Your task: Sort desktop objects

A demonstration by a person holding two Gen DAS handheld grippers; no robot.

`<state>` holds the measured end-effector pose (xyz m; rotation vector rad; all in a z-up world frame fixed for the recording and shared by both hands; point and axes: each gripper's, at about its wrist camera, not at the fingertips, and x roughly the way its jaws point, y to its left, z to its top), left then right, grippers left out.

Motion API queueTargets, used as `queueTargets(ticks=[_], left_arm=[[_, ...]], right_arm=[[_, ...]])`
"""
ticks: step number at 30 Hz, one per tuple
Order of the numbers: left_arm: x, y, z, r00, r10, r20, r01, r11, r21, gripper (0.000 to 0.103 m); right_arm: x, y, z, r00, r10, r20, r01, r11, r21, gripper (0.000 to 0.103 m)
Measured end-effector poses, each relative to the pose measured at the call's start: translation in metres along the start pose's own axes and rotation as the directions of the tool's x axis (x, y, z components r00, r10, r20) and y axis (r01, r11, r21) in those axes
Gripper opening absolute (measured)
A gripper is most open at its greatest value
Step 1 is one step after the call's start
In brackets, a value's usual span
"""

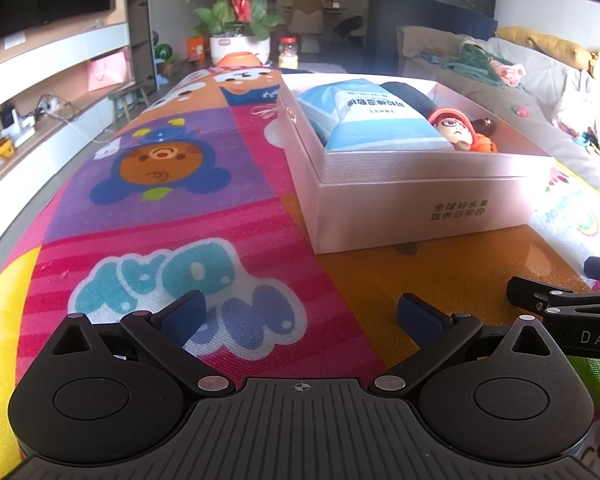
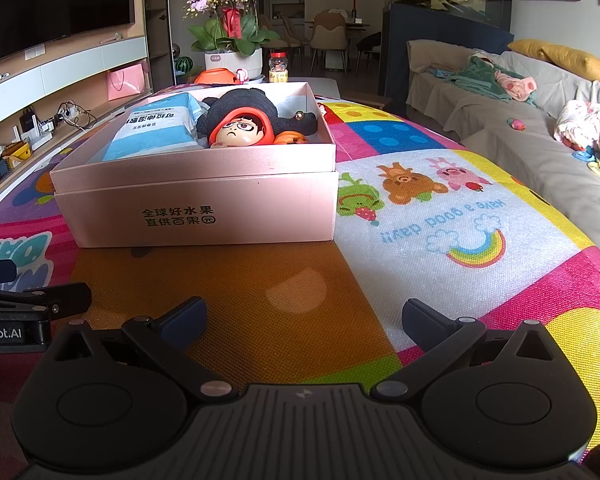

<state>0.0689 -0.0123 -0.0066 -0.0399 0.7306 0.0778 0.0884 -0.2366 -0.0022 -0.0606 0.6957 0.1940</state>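
Observation:
A pink cardboard box (image 1: 420, 208) (image 2: 204, 216) stands open on the colourful cartoon mat (image 1: 160, 216) (image 2: 440, 208). Inside lie a blue-and-white wipes pack (image 1: 372, 120) (image 2: 156, 128), a doll with an orange hood and black body (image 1: 456, 128) (image 2: 240, 128) and a dark cloth item. My left gripper (image 1: 300, 316) is open and empty, low over the mat, near and left of the box. My right gripper (image 2: 304, 316) is open and empty over the orange patch in front of the box. Each gripper shows at the edge of the other's view.
A potted orchid (image 2: 232, 24), an orange bowl (image 2: 216, 76) and a candy jar (image 2: 278, 66) stand at the table's far end. A sofa (image 2: 540, 128) with clothes and toys runs along the right. A TV shelf (image 2: 60, 80) is on the left.

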Motion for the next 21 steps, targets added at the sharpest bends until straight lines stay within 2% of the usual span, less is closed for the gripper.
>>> queueTargets(ticks=[21], left_arm=[[-0.0005,-0.0003,0.0005,1.000,0.002,-0.004,-0.002,1.000,0.002,0.103]], right_arm=[[0.0001,0.0000,0.0000,1.000,0.000,0.000,0.000,1.000,0.000,0.103]])
